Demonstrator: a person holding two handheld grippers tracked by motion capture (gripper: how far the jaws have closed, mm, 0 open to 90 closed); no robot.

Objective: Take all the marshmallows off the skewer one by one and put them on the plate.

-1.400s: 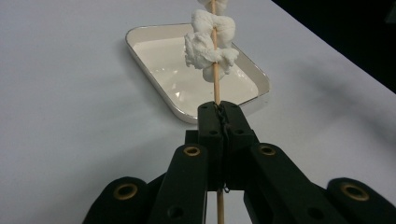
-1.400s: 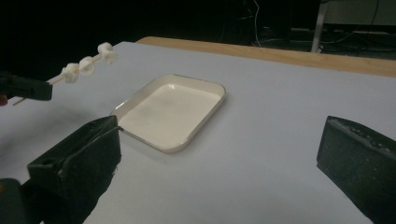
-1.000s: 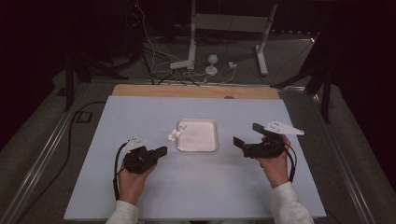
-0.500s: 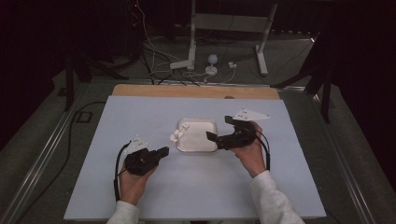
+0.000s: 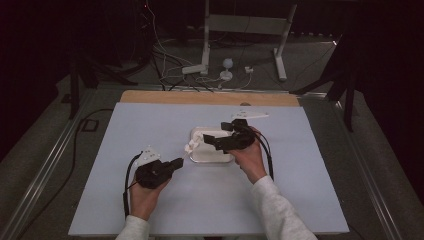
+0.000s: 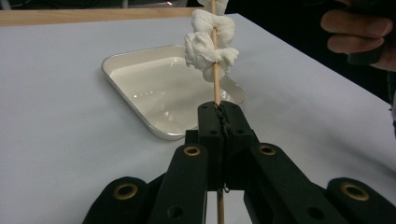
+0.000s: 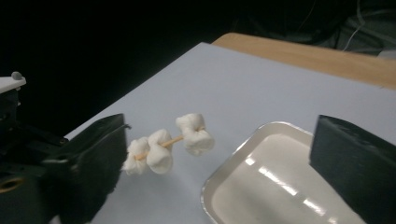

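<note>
Marshmallows [image 6: 208, 43] sit threaded on the skewer [image 6: 216, 84] my left hand-held gripper [image 5: 176, 163] clamps tight, just off the tray's [image 5: 196, 156] left rim mid-tabletop. My right hand-held gripper [image 5: 210, 141], jaws wide with nothing between them, have just been closing. Next I'd guess: line up, pinch the end marshmallow.
</note>
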